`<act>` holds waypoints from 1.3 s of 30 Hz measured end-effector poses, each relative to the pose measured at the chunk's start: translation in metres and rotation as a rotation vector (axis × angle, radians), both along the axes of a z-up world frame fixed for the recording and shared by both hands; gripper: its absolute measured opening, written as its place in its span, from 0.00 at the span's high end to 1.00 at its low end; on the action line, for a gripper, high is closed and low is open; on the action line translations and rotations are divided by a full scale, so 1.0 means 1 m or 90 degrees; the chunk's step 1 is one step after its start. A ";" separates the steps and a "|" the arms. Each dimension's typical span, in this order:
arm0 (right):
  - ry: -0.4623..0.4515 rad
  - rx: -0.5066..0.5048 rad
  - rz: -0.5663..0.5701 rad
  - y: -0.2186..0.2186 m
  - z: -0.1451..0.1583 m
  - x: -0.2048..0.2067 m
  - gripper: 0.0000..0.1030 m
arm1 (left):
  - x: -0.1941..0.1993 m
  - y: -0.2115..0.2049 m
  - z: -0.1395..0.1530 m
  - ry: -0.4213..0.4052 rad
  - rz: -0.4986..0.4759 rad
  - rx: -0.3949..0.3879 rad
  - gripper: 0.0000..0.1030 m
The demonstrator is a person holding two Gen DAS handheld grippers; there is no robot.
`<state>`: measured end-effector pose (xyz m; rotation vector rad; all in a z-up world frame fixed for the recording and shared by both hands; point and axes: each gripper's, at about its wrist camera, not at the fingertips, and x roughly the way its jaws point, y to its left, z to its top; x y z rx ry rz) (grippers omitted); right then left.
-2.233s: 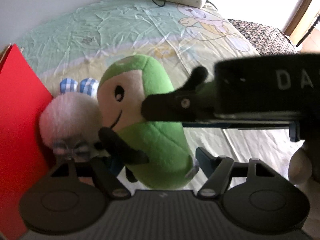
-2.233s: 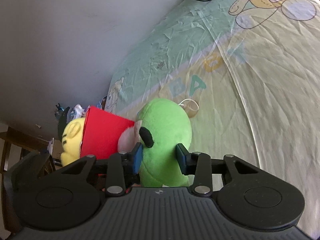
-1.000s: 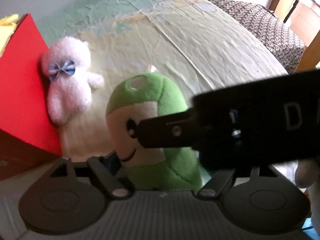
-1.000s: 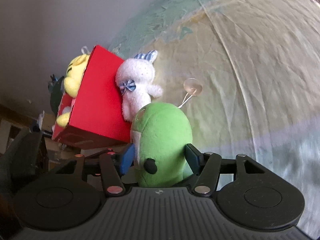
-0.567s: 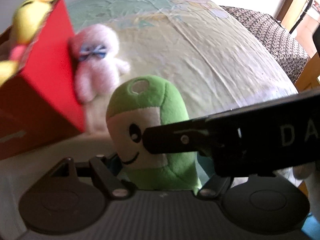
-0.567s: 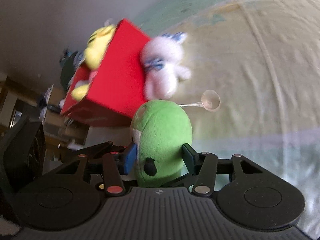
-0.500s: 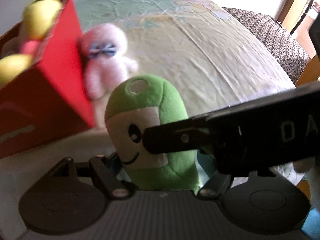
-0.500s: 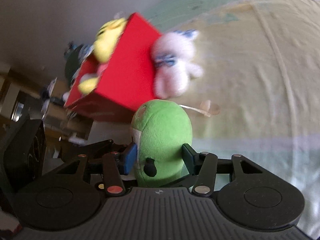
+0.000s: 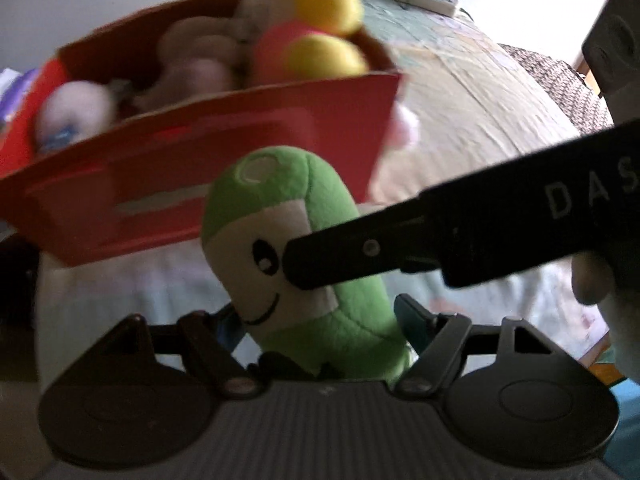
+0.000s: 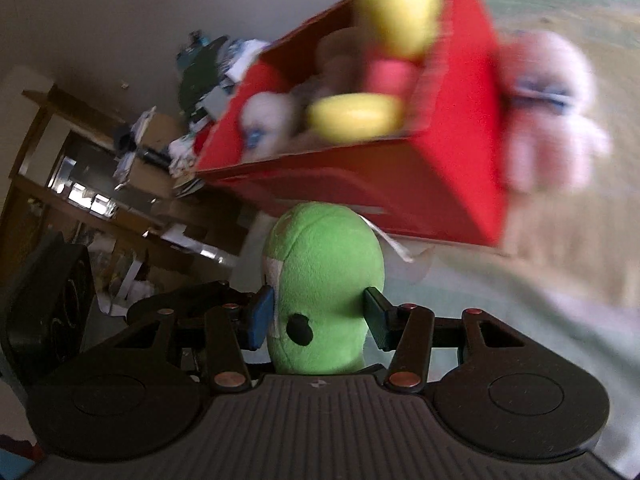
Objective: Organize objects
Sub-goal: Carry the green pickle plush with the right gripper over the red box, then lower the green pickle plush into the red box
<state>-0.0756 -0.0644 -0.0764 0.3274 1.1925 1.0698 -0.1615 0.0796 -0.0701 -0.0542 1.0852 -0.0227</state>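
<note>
- the green plush [image 10: 324,280] sits between the two fingers of the right tool [image 10: 318,316], which is clamped on its sides; the blue pads press into the fabric on both flanks
- in the left wrist view the same green plush [image 9: 288,240] also stands between the fingers of the left tool [image 9: 320,320]; its face with the black eye and smile looks toward this camera; whether these fingers grip it or only flank it, i cannot tell
- one black finger of the right tool crosses the plush's face from the right
- a red box [image 9: 224,152] stands just behind the plush on the bed [image 9: 460,128], blurred; yellow toy [image 9: 320,20] and pale toys lie in it
- a white plush [image 10: 552,112] leans against the box's outer side
</note>
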 end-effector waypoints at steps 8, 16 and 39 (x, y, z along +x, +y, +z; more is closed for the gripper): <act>-0.017 0.034 0.047 0.071 0.019 -0.020 0.49 | -0.037 0.073 0.025 -0.033 0.032 0.007 0.26; -0.063 0.083 0.064 0.110 0.055 -0.029 0.49 | -0.053 0.110 0.067 -0.108 0.044 0.028 0.26; -0.201 0.062 -0.114 0.120 0.065 0.062 0.50 | 0.087 0.138 0.074 -0.199 -0.029 0.004 0.26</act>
